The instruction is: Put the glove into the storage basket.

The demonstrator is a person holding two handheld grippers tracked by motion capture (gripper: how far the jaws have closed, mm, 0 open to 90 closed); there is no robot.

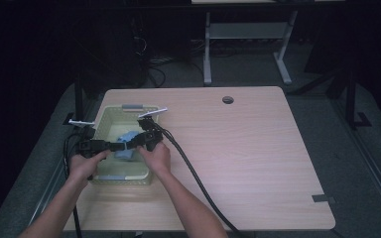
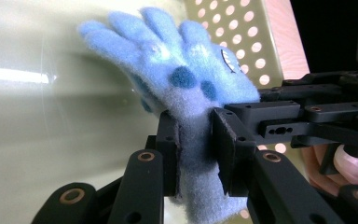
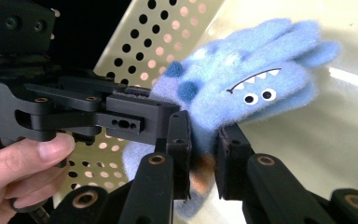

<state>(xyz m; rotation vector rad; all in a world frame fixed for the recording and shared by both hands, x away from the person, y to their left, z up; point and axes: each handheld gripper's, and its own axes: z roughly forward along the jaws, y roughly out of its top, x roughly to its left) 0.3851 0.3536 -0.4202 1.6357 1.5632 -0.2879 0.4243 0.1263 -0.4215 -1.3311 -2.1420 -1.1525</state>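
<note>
Bench (image 1: 258, 148) of pale wood grain carries a shallow, pale green plastic basket (image 1: 104, 119) at its left, seen from the high view. Both hands meet over the basket: left claw (image 1: 115, 147) and right claw (image 1: 129, 145) converge on a blue glove (image 1: 124, 153) held within it. Thick black cables (image 1: 193, 178) trail toward the near edge.

Left gripper view: left claw (image 2: 196, 149) is clamped on the glove (image 2: 177, 79) at the cuff. The glove is fuzzy fleece, light blue with darker blue spots, fingers splayed. The perforated basket wall (image 2: 242, 28) stands behind; the right claw grips beside it.

Right gripper view: right claw (image 3: 204, 156) is clamped on the glove (image 3: 247, 79) near the cuff; a stitched monster face with teeth and two eyes shows. The other claw's jaw lies alongside, held by a hand (image 3: 14, 172).

Judgement: both grips sit close together on soft, compressible pile. Keep both clamps firm, move the hands in step, and keep the loose fingers off the rim.
</note>
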